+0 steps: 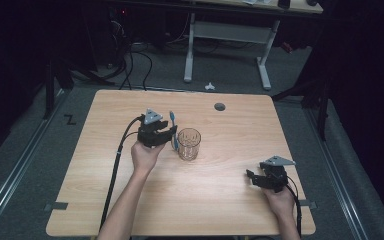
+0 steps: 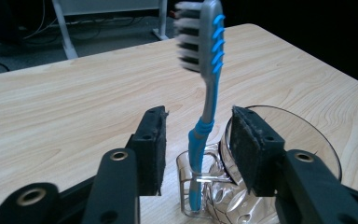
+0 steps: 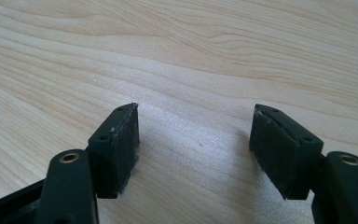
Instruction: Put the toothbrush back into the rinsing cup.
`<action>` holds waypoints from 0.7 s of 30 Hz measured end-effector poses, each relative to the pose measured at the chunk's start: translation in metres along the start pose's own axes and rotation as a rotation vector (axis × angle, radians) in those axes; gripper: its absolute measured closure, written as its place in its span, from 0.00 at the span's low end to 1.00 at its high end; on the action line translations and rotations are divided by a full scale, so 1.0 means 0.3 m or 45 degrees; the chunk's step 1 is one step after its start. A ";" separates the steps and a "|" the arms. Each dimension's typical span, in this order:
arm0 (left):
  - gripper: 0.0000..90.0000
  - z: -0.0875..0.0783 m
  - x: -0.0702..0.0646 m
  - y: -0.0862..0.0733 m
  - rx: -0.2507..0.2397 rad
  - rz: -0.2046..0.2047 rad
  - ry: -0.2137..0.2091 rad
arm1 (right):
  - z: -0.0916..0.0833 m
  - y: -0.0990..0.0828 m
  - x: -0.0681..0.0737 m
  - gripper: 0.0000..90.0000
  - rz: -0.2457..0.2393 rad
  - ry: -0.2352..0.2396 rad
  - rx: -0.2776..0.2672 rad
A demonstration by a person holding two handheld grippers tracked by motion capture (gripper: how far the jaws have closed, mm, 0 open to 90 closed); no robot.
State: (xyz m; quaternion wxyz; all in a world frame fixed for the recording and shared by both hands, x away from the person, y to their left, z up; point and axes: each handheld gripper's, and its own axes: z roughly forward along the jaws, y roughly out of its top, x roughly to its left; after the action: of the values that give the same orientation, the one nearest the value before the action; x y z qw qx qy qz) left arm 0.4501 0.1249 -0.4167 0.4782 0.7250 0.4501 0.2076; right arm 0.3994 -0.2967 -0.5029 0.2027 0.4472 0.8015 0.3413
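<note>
A grey and blue toothbrush (image 1: 173, 131) (image 2: 208, 93) stands upright, bristles up, its blue lower end set through the handle loop of a clear glass mug (image 1: 189, 144) (image 2: 317, 149) near the middle of the wooden table (image 1: 220, 200). My left gripper (image 1: 172, 136) (image 2: 198, 144) is open around the toothbrush's neck, with a gap between each pad and the brush. My right gripper (image 1: 250, 177) (image 3: 193, 140) rests open at the table's front right, with bare wood between its pads.
A dark round hole (image 1: 220, 106) sits in the table's far side. Beyond the table stand a white desk frame (image 1: 227, 35) and floor cables (image 1: 130, 60). A small white object (image 1: 209, 86) lies on the floor.
</note>
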 end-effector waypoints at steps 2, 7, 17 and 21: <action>0.60 -0.007 0.002 -0.004 0.003 -0.004 0.005 | 0.000 0.000 0.000 0.37 -0.001 0.000 0.000; 0.58 -0.024 0.001 -0.012 0.007 0.001 0.019 | 0.000 0.000 0.000 0.37 0.000 0.000 0.000; 0.58 -0.057 0.016 -0.034 0.010 -0.013 0.039 | 0.000 0.000 0.000 0.37 0.002 0.000 0.000; 0.57 -0.069 0.018 -0.040 0.012 -0.010 0.042 | 0.000 0.000 0.000 0.37 0.002 0.000 0.000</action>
State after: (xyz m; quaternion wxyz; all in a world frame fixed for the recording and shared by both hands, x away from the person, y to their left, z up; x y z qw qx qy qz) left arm 0.4323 0.1416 -0.4184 0.4681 0.7220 0.4618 0.2154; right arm 0.3994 -0.2966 -0.5029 0.2026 0.4478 0.8013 0.3413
